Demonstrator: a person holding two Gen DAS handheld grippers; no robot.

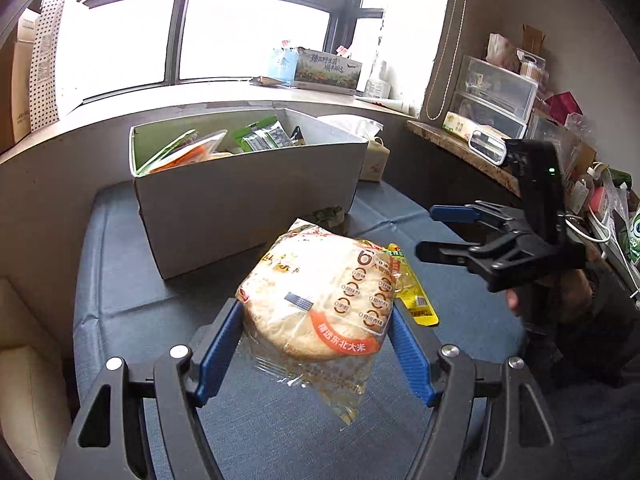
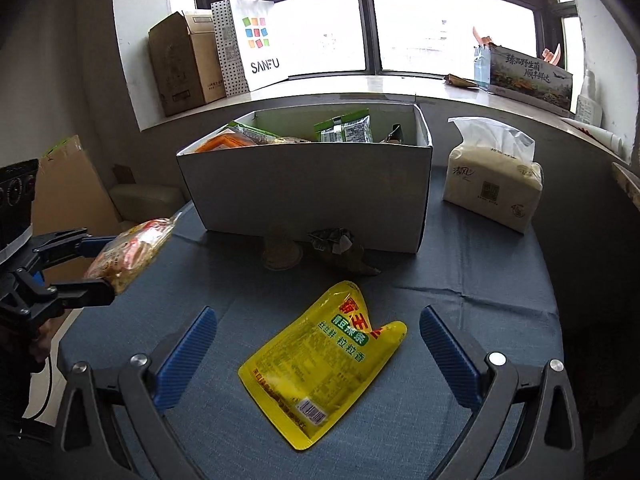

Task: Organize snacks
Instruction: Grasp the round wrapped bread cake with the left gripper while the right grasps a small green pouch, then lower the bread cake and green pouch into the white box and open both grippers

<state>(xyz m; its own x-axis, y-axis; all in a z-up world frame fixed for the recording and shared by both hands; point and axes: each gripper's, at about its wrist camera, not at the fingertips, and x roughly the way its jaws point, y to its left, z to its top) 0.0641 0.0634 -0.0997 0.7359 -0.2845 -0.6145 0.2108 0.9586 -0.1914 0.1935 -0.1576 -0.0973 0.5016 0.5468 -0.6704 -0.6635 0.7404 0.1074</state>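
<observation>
A clear bag of round rice crackers (image 1: 320,300) hangs above the blue-clothed table (image 1: 120,280), and my left gripper (image 1: 316,308) is shut on it, blue pads pressed to both sides. From the right wrist view the same bag (image 2: 128,252) shows at the far left in the left gripper (image 2: 106,266). A yellow snack pouch (image 2: 320,368) lies flat on the cloth, with my right gripper (image 2: 318,314) open just over it, its fingers wide on either side. A white cardboard box (image 2: 312,192) with several snack packs inside stands at the back of the table.
A crumpled wrapper (image 2: 332,240) and a small round item (image 2: 280,256) lie against the box's front wall. A tissue pack (image 2: 492,184) stands right of the box. The windowsill holds a carton, a paper bag and boxes. A cluttered shelf (image 1: 500,92) runs along the right.
</observation>
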